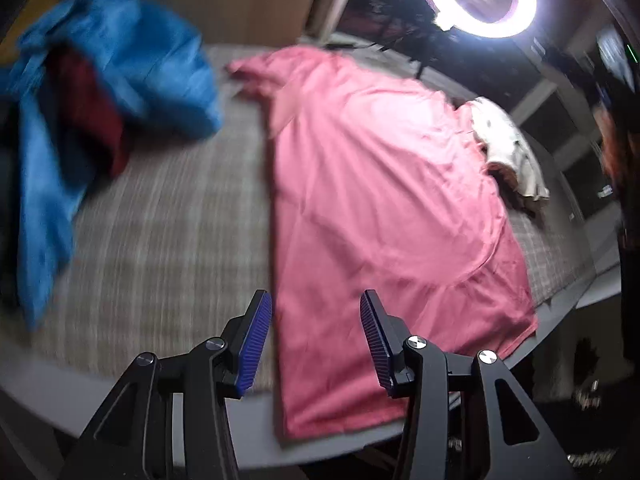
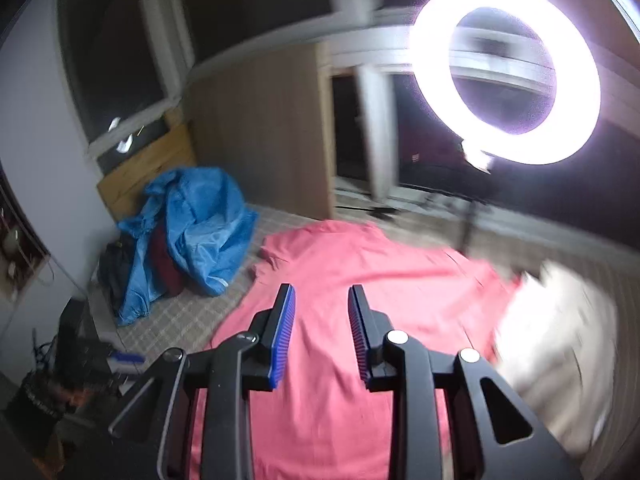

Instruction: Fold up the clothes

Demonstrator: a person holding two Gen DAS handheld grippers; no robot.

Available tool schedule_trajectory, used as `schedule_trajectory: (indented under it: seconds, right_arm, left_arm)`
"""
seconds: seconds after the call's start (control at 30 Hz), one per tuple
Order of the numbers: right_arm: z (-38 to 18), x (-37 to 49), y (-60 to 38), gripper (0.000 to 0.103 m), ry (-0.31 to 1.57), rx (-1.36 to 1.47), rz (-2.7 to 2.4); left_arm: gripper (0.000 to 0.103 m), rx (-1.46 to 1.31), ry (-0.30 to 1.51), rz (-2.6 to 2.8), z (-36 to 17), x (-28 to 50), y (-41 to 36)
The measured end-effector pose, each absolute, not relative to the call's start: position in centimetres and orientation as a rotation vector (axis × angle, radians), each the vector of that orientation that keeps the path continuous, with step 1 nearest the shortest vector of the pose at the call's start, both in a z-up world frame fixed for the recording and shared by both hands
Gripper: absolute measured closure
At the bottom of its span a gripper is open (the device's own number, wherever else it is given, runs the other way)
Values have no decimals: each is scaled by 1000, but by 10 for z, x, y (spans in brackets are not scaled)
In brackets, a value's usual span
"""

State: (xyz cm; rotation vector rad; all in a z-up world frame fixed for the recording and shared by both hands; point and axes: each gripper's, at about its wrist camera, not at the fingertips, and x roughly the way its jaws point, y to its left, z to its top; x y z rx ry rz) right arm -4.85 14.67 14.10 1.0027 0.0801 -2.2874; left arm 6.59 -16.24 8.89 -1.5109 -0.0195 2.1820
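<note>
A pink garment (image 1: 372, 200) lies spread flat on the checked table cover (image 1: 160, 240), its near hem hanging over the front edge. My left gripper (image 1: 316, 304) hovers above that near hem, open, with nothing between its blue pads. In the right wrist view the same pink garment (image 2: 360, 272) fills the middle. My right gripper (image 2: 322, 296) is raised above it, jaws apart and empty.
A blue garment (image 1: 120, 64) with a dark red one (image 1: 92, 108) tucked in it is heaped at the far left. A cream garment (image 1: 508, 148) lies at the pink one's right edge. A bright ring light (image 2: 506, 72) stands behind the table. A wooden cabinet (image 2: 264, 128) is at the back.
</note>
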Motion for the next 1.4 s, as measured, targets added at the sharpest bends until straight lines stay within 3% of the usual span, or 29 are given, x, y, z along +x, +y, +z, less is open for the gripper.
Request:
schedule_trajectory:
  seconds: [0.27,0.5,0.6,1.03,1.07,1.13,1.23,1.4]
  right_arm:
    - [20,-189,-88,74,279,1276,-1999]
    - [-58,-247,-199,74,398,1511,-1981]
    - [-71,-253,-215,74,475,1533,-2026]
    - [-90,-256,-226,70,491,1611,-1947]
    - [-90,-255,-226,71,508,1606,-1951]
    - [-90,-251,-226,87,547,1594,-1960]
    - [-90,-252,-217,99,511,1587,-1967]
    - [-86,-253,-200,100,419,1587,-1979]
  left_arm:
    - [59,-1727,-239,2271,44,125,-179]
    - [59,-1788,-352,2355,46,152,-191]
    - [59,-1794,-396,2387,48,159,-198]
    - [58,-1814,-393,2395,41,163,-211]
    - [58,-1825,-377,2387,40,163,-210]
    - [58,-1832,-343,2373,39,165,-209]
    - [58,-1820,-288,2341,40,166,-204]
    - [58,-1817,-239,2302,35,160,-197]
